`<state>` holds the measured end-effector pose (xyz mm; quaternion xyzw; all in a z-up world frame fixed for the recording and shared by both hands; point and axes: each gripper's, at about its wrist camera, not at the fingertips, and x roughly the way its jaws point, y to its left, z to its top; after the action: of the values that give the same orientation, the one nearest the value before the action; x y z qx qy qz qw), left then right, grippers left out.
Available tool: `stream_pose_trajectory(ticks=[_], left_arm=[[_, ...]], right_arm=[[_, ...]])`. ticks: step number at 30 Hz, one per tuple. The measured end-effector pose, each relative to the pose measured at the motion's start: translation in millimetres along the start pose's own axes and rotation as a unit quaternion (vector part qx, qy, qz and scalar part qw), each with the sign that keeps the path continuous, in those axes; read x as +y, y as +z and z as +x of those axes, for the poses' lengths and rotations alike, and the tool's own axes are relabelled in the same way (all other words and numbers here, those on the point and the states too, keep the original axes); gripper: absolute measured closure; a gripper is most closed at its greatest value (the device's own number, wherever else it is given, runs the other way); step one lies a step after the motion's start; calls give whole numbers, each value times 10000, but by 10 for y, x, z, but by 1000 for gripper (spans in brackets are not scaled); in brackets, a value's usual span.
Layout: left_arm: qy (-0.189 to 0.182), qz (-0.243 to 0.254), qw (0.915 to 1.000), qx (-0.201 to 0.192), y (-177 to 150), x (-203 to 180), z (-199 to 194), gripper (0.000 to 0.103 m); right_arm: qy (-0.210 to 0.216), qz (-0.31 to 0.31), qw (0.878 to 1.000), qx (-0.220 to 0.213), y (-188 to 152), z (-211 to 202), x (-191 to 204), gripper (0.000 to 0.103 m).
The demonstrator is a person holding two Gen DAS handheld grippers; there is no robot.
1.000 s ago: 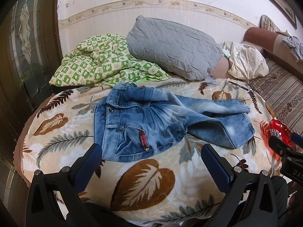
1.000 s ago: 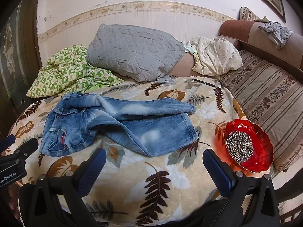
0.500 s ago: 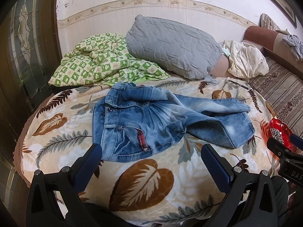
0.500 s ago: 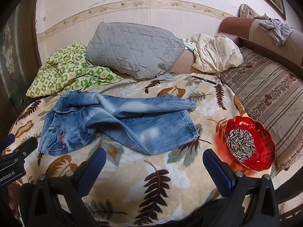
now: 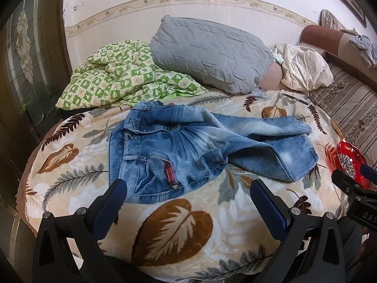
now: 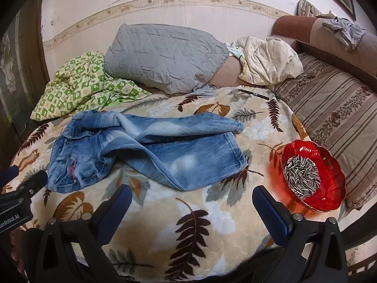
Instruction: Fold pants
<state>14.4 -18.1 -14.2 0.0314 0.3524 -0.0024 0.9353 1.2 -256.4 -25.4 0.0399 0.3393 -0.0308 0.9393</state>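
Not folded yet: blue pants (image 5: 200, 146) lying messy in the middle of the leaf blanket (image 5: 174, 226) on the bed, legs crossed. Left hand-held gripper (image 5: 188, 195) spread wide, holding nothing. Right hand-held gripper (image 6: 192, 199) spread wide too, just above the blanket. Next, probably: reach in, pinch waist and leg ends, pull flat. Readable bits: "DAS", "enRobot.AI". Red bowl (image 6: 329, 165) of seeds sitting near.

red seed bowl (image 6: 313, 174) beside jeans (image 6: 150, 151)
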Motion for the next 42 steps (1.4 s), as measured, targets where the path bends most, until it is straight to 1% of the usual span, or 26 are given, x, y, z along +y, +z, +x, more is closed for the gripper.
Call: stream_pose_trajectory(ticks=[3, 8, 9, 11, 13, 15, 16, 17, 18, 21, 24, 25, 26, 27, 29, 31, 32, 33, 34, 35, 36, 37, 38, 40, 41, 42], left_arm=[[-52, 102, 9999, -73, 34, -62, 56, 0], [-454, 299, 9981, -279, 221, -226, 118, 0], [-456, 413, 9972, -422, 277, -272, 125, 0], [-416, 689, 9962, -336, 406, -374, 195, 0], [-495, 956, 9937, -311, 519, -470, 285, 0], [-819, 1313, 9878, -161, 662, -606, 440, 0], [-1006, 1563, 9825, -146, 738, -704, 529, 0], [-1049, 1841, 9773, -81, 801, -794, 632, 0], [-1088, 2074, 9722, -79, 857, -880, 712, 0], [-1525, 2651, 9521, 84, 1032, -1154, 1030, 0], [-2008, 3151, 9270, 324, 1167, -1443, 1364, 0], [-2057, 3392, 9173, 361, 1190, -1559, 1480, 0], [-1980, 3649, 9091, 335, 1186, -1677, 1587, 0], [-1936, 3793, 9042, 340, 1175, -1748, 1655, 0], [-1887, 4026, 8942, 514, 1155, -1896, 1862, 0], [-1767, 4222, 8865, 677, 1098, -1969, 1998, 0], [-1649, 4376, 8803, 800, 1035, -1990, 2093, 0], [-1590, 4476, 8759, 850, 996, -2001, 2148, 3], [-1543, 4583, 8706, 903, 958, -2019, 2205, 23], [-1478, 4690, 8634, 1126, 906, -2053, 2307, 47], [-1410, 4725, 8593, 1357, 875, -2047, 2397, 94], [-1346, 4716, 8590, 1472, 857, -2033, 2441, 93], [-1391, 4652, 8619, 1463, 867, -2007, 2417, 93], [-1476, 4519, 8709, 1244, 962, -1931, 2228, 94], [-1564, 4439, 8748, 1154, 1025, -1900, 2108, 94], [-1644, 4372, 8781, 1042, 1094, -1881, 1993, 94]], right_arm=[[113, 72, 9999, -48, 11, 20, -57, 0], [-136, -209, 9997, -17, 50, 157, -93, 0], [-102, -234, 9997, -14, 65, 182, -122, 0], [89, -180, 9998, -42, 106, 222, -219, 0], [283, -95, 9995, -137, 159, 244, -330, 0], [294, -10, 9994, -178, 267, 311, -477, 0], [296, 3, 9994, -160, 323, 354, -548, 0], [354, 18, 9993, -111, 402, 427, -661, 0], [443, 44, 9990, -25, 472, 500, -753, 0], [810, 119, 9962, 296, 666, 806, -1036, 0], [873, -17, 9948, 528, 807, 1171, -1205, 0], [867, -52, 9944, 607, 839, 1298, -1245, 0], [864, -84, 9937, 706, 872, 1440, -1272, 0], [833, -85, 9922, 928, 909, 1652, -1309, 0], [951, 28, 9892, 1117, 957, 1899, -1365, 2], [1111, 303, 9839, 1367, 1008, 2211, -1430, 11], [1200, 383, 9816, 1437, 1014, 2306, -1443, 13], [1312, 428, 9784, 1537, 1027, 2461, -1427, 24], [1392, 423, 9759, 1624, 1030, 2559, -1397, 49], [1561, 451, 9716, 1720, 1026, 2652, -1357, 66], [1811, 524, 9661, 1762, 1020, 2723, -1330, 74], [1817, 472, 9670, 1724, 1018, 2734, -1287, 77], [1717, 273, 9715, 1613, 1031, 2691, -1226, 79], [1707, 135, 9759, 1353, 1051, 2506, -1186, 86], [1774, 106, 9762, 1243, 1074, 2394, -1186, 87], [1836, 72, 9774, 1048, 1121, 2194, -1202, 93]])
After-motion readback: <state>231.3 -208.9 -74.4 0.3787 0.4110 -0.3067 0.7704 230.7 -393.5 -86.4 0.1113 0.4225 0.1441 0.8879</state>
